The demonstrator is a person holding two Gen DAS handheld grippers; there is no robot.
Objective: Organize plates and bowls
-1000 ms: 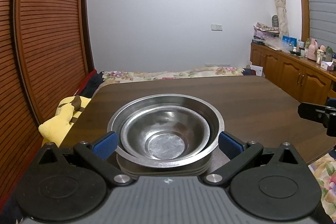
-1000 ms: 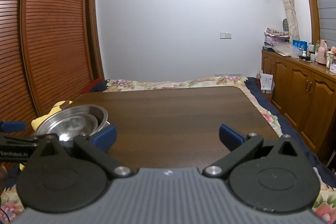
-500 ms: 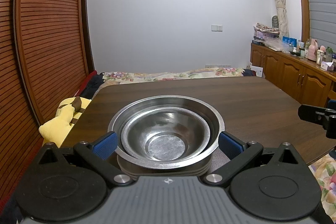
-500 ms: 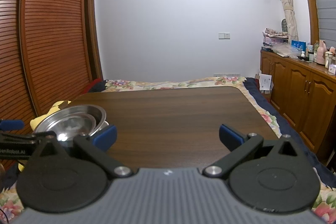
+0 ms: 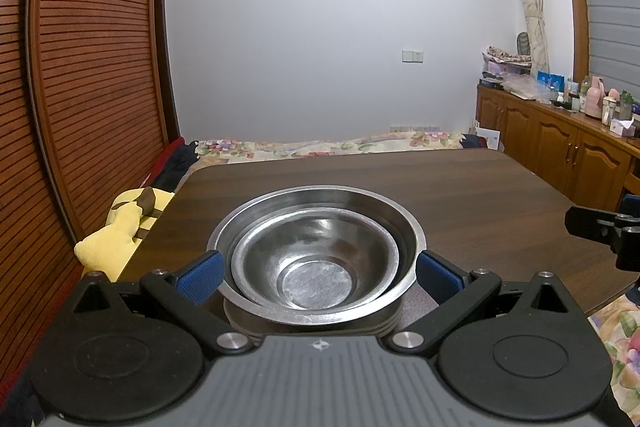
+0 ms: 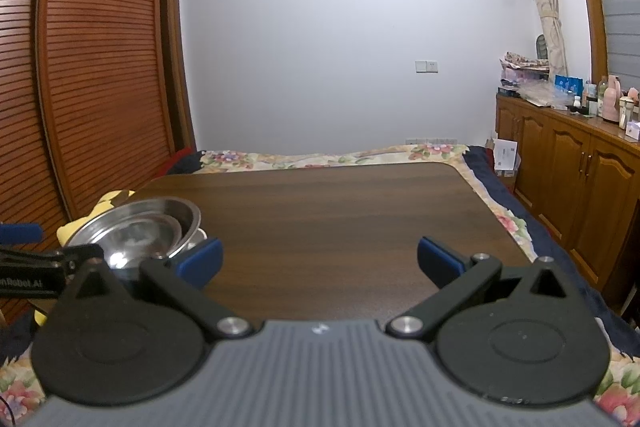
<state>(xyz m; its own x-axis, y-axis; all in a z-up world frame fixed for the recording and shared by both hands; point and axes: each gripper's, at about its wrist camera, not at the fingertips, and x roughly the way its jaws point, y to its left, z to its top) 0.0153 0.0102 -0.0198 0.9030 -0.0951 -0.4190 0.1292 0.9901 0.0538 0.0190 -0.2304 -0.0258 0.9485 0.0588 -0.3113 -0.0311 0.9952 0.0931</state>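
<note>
Sitting at the lower centre of the left wrist view, the smaller steel bowl (image 5: pixel 316 267) nests inside the larger steel bowl (image 5: pixel 240 227), which rests on a stack of plates (image 5: pixel 312 327) on the dark wooden table (image 5: pixel 460 195); the left gripper (image 5: pixel 316 277) spreads wide, its blue pads (image 5: pixel 200 277) flanking the bowls just beside the outer rim. The right gripper (image 6: pixel 320 261) gapes equally wide over bare tabletop, holding nothing; the bowls appear at its lower left.

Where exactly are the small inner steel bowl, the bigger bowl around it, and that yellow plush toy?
small inner steel bowl (image 5: pixel 318 281): left wrist view, on its flat bottom.
bigger steel bowl (image 5: pixel 320 195): left wrist view, on its far inner wall.
yellow plush toy (image 5: pixel 116 233): left wrist view, on its yellow body beside the table.
</note>
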